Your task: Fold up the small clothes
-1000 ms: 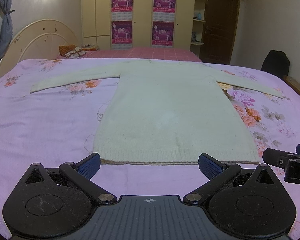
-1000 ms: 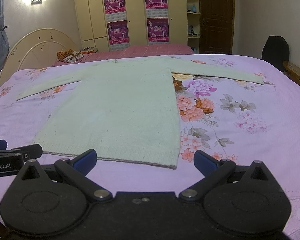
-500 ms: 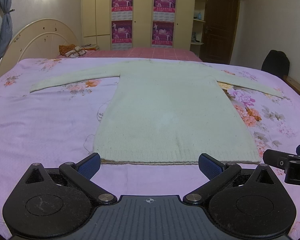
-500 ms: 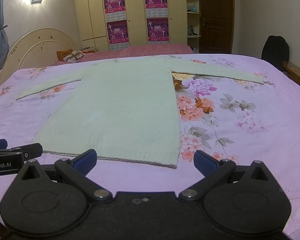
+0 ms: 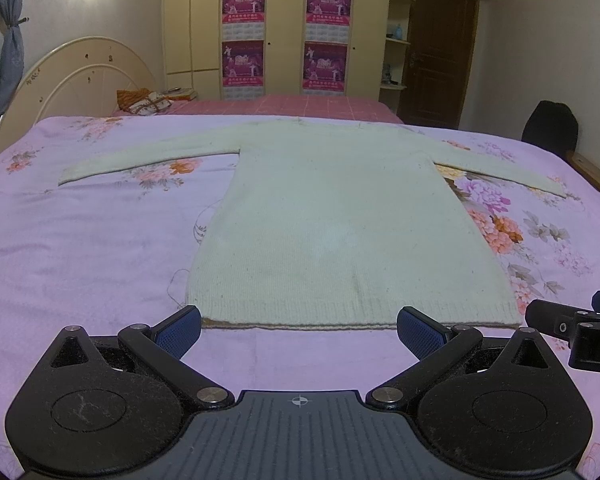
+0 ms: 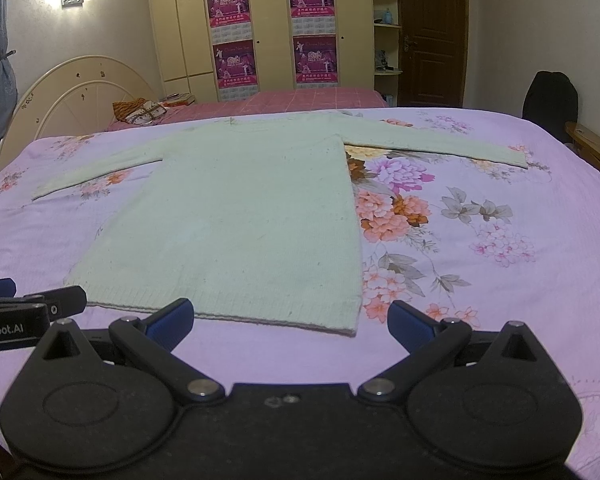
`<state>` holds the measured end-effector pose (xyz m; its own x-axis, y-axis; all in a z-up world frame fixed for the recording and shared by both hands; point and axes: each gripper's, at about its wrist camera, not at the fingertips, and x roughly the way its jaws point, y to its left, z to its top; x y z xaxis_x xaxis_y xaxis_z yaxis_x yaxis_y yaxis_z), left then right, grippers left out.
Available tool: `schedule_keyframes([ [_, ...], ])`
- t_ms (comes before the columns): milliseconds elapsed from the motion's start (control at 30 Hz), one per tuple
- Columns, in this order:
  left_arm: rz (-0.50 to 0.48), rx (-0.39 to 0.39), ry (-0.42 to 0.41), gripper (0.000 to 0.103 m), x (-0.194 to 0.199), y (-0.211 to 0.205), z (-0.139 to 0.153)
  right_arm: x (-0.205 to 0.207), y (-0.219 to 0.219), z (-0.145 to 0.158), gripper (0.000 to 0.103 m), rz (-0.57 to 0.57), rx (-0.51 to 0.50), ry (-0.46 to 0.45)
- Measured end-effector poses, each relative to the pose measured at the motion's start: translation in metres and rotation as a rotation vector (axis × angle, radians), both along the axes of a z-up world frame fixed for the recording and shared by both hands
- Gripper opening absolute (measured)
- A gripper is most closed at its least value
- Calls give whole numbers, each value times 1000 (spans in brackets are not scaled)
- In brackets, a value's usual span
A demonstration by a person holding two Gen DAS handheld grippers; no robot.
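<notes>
A pale cream knitted sweater (image 5: pixel 332 216) lies flat on the bed, both sleeves spread out sideways, hem toward me. It also shows in the right wrist view (image 6: pixel 240 216). My left gripper (image 5: pixel 299 330) is open and empty, just short of the hem, centred on it. My right gripper (image 6: pixel 290 320) is open and empty, just short of the hem's right corner. Each gripper's tip shows at the edge of the other view: the right one (image 5: pixel 572 322) and the left one (image 6: pixel 32 304).
The bed has a pink floral sheet (image 5: pixel 80 232). A cream headboard (image 5: pixel 72 80) stands at the left. A second bed with a red cover (image 5: pixel 300 104) and wardrobes lie behind. A black chair (image 5: pixel 550 128) and a wooden edge (image 6: pixel 592 148) stand at the right.
</notes>
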<state>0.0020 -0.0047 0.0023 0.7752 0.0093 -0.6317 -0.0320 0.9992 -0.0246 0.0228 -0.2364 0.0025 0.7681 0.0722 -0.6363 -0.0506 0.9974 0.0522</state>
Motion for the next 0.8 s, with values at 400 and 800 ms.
schedule_keyframes([
  [400,-7,-3,-1,103,1,0,-2,1,1,-2,102,-4,-1,-2],
  [800,-18,20,-7,103,6,-2,-3,1,1,-2,102,-22,1,-16],
])
